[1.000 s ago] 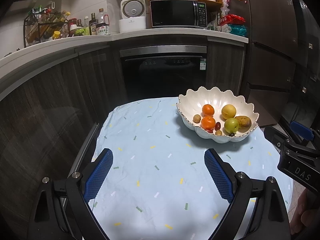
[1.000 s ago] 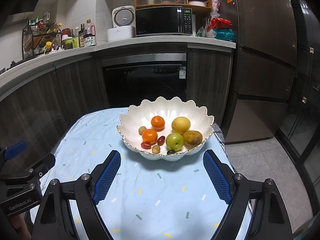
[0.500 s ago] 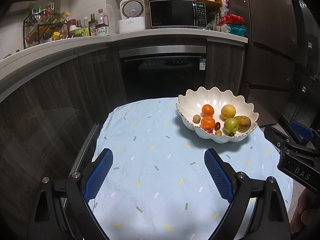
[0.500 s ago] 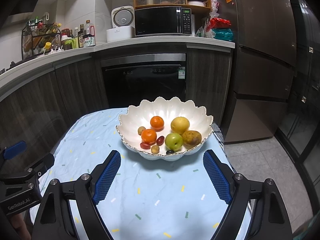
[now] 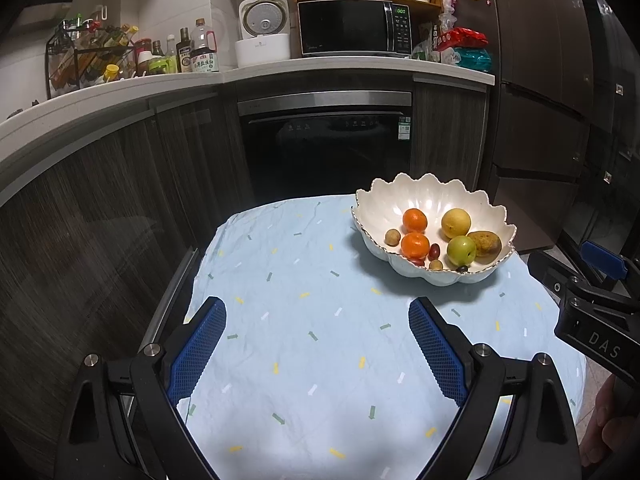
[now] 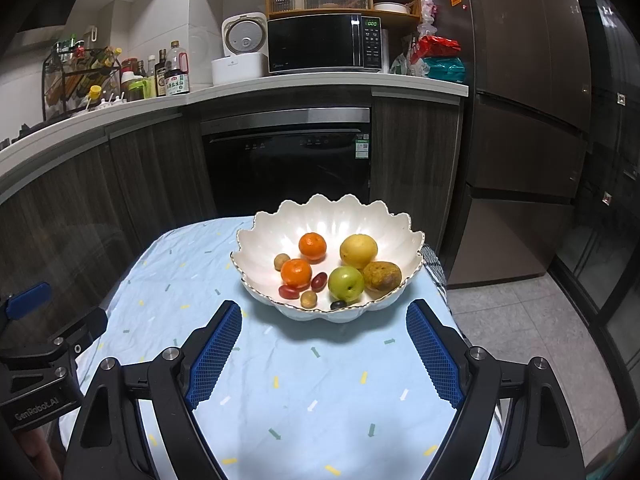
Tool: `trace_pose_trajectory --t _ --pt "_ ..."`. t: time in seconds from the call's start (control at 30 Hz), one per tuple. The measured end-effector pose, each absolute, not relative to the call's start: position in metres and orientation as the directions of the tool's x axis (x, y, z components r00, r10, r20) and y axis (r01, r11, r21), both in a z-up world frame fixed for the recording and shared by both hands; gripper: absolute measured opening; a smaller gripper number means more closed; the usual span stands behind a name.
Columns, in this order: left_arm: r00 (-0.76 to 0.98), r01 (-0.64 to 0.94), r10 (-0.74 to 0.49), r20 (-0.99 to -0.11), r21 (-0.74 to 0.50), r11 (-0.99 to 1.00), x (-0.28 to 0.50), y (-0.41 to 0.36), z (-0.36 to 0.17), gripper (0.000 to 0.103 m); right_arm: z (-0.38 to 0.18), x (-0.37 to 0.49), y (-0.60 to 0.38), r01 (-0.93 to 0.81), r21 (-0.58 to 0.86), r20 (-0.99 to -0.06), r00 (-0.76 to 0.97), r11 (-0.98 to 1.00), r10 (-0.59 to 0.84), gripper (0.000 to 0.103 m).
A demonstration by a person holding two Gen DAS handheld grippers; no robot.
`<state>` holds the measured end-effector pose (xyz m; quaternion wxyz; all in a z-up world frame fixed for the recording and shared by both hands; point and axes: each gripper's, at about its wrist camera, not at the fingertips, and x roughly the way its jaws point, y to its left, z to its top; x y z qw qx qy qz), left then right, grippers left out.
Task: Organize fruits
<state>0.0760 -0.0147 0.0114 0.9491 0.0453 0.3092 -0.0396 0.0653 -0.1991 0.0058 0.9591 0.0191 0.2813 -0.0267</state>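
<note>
Sitting toward the far right of the tabletop [image 5: 304,360], a white scalloped bowl [image 6: 280,232] holds all the fruit. Inside it lie two oranges [image 6: 312,245], one behind the other on the left, a yellow fruit [image 6: 358,250] at the far right, a green apple [image 6: 346,283] in front of it and a brownish pear [image 6: 382,276] touching the apple's right side. Small pieces fill the near part of the bowl: a tan round fruit [image 6: 281,261] at the left, two red grape-like fruits [image 6: 319,281] beside the nearer orange, another tan one [image 6: 308,299] and a dark grape [image 6: 338,304] at the near rim. A pale blue cloth [image 6: 304,392] with small coloured marks covers the tabletop.

Left gripper [image 5: 316,344] hovers over the bare cloth, near and left of the bowl, its jaws spread wide with nothing between them. Right gripper [image 6: 322,346] hangs just in front of the bowl, jaws likewise released and empty, the bowl's near rim lying just beyond their tips. Each gripper shows at the edge of the other's view. Behind stand dark cabinets, an oven [image 5: 326,144], a microwave [image 5: 354,28] and a rice cooker [image 5: 263,28].
</note>
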Motion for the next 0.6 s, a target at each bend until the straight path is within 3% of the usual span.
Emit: trace_pose_trajectory --t 0.6 --pt "0.803 0.096 -0.045 -0.594 0.055 0.994 0.0758 -0.0139 0.0131 0.094 0.0065 0.066 -0.2004 0.064 0.023 -0.54 0.841 0.998 -0.042 0.086"
